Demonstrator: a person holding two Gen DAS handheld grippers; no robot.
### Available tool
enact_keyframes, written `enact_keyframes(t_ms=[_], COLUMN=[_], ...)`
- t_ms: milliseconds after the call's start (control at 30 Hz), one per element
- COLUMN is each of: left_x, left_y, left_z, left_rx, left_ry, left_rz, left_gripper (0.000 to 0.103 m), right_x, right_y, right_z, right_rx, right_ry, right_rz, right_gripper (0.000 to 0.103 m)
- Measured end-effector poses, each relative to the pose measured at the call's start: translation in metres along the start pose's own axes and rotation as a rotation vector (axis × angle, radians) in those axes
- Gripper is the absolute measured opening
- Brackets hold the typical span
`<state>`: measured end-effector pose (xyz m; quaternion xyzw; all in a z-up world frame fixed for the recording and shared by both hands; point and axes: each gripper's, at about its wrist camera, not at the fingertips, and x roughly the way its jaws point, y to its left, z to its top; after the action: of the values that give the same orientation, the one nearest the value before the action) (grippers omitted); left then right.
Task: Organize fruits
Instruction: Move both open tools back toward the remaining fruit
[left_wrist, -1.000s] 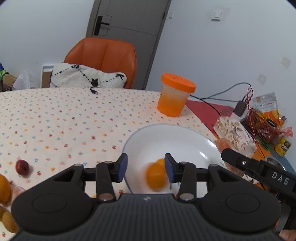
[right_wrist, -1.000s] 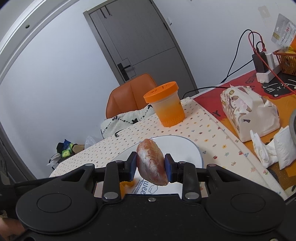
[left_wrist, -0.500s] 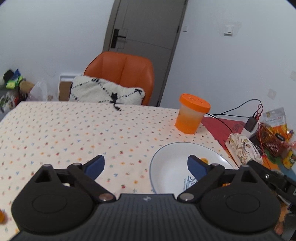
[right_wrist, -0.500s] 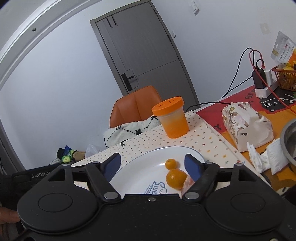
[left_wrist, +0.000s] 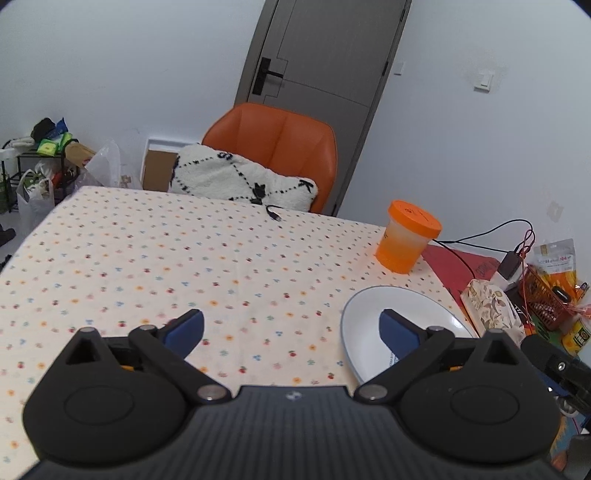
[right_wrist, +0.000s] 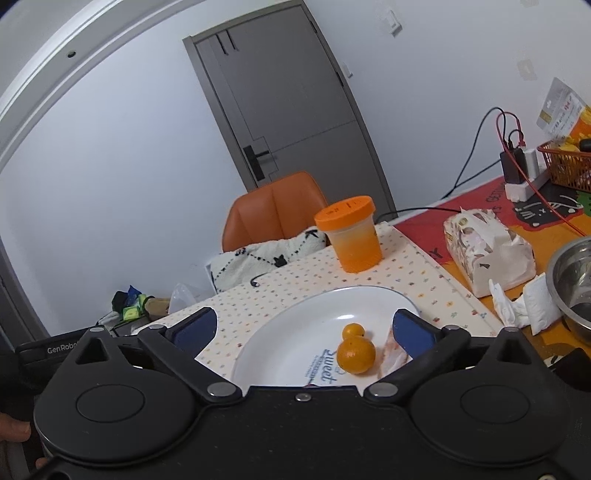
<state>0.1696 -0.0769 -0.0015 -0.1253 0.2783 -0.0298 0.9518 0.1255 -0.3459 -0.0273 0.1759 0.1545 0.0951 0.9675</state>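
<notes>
- The right gripper (right_wrist: 301, 326) is spread wide and empty, its blue-padded fingers (right_wrist: 192, 330) straddling a white plate (right_wrist: 280, 332) on the floral tablecloth (right_wrist: 406, 269)
- Three fruits lie on the plate toward its 4 o'clock side: a larger orange citrus (right_wrist: 356, 355), round, glossy and slightly dimpled; a much smaller orange citrus (right_wrist: 352, 330) touching it at 12 o'clock; and a pale pink-and-white fruit (right_wrist: 391, 354), partly hidden behind the right finger, just beside the larger one at 3 o'clock
- What kind of fruit the pink piece is cannot be told, since only one edge shows
- Blue lettering reading "sweet" is printed on the plate just at 9 o'clock of the larger citrus
- The left gripper (left_wrist: 291, 326) is likewise released and holds nothing; it hangs over bare tablecloth (left_wrist: 147, 251), with the same plate's rim (left_wrist: 349, 314) at its 3 o'clock, behind the right-hand pad
- No fruit shows in the left wrist view, where the plate's visible part is plain white
- An orange-lidded tub (right_wrist: 351, 234) stands upright at 12 o'clock of the plate, apart from it
- A patterned tissue pack (right_wrist: 487, 251) lies at the plate's 2 o'clock on the red mat (right_wrist: 424, 225), near a steel bowl (right_wrist: 572, 280)
- An orange chair (left_wrist: 273, 147) with a white cushion (left_wrist: 240, 181) sits at the table's far edge
</notes>
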Motion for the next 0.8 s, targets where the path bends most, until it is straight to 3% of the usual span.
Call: enact_keyframes(t_ms=[433,800], left_x=[-0.051,-0.088], left_y=[0.021,0.033], left_z=[-0.001,-0.002], left_rx=[-0.028,-0.008], left_ry=[-0.053,-0.103], left_rz=[0.020,0.089], left_gripper=[0.103,0.103], right_x=[-0.028,-0.038], right_y=[0.029,0.039], right_z=[-0.002,-0.004], right_rx=[-0.072,-0.082], right_ry=[-0.014,0.006], right_rz=[-0.034,-0.005], right_gripper=[0.103,0.103])
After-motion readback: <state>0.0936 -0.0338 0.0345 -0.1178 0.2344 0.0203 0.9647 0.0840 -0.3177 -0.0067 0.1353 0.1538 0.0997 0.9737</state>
